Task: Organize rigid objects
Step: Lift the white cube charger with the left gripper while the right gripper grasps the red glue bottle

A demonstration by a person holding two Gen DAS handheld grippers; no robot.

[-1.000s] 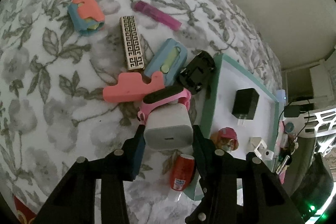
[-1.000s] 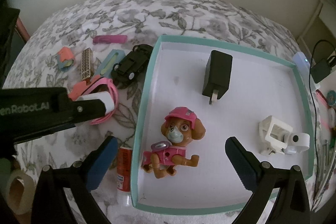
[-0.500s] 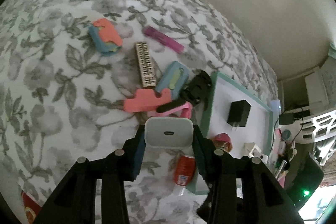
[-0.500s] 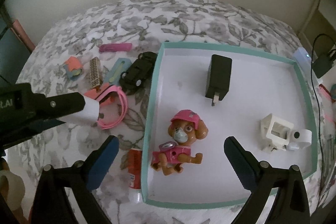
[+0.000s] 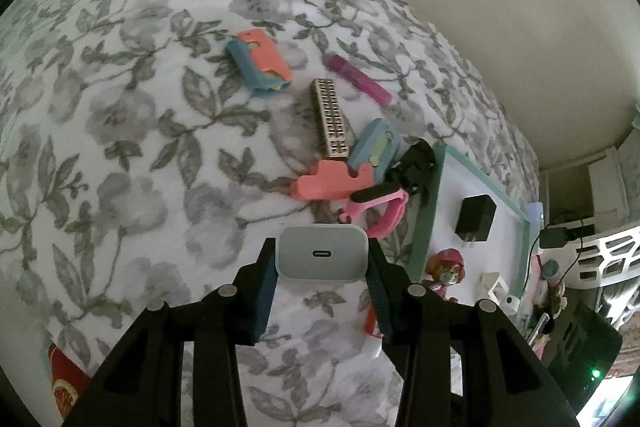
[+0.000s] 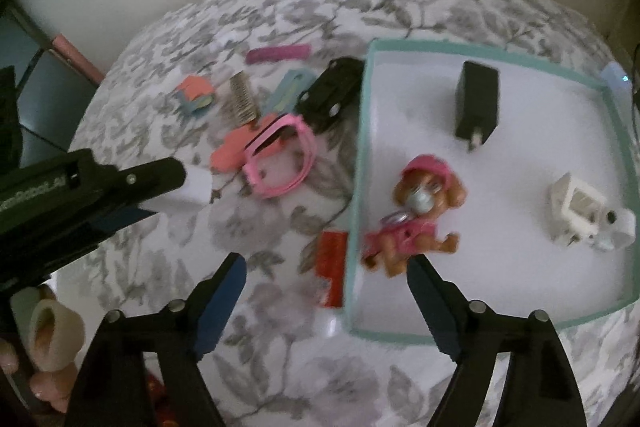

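Carrying is the step in hand. Left wrist view: the left gripper [image 5: 322,283] has its fingers [image 5: 265,291] clenched on a white rounded-square plastic charger [image 5: 322,255], held clear above the grey floral bedspread [image 5: 120,131]. The teal-rimmed white tray [image 5: 430,211] lies at three o'clock of the charger, well apart, already holding a black plug adapter [image 5: 476,219].

Right wrist view: the right gripper [image 6: 326,291] is released and grasps nothing; its fingers [image 6: 434,303] have just been closing, straddling the tray's near rim beside a pink toy pup figure [image 6: 416,211]. The charger shows at nine o'clock in the left gripper.

Judgement: the next move calls for carrying the charger over the tray rim, lowering onto bare tray floor clear of the pup, then releasing.
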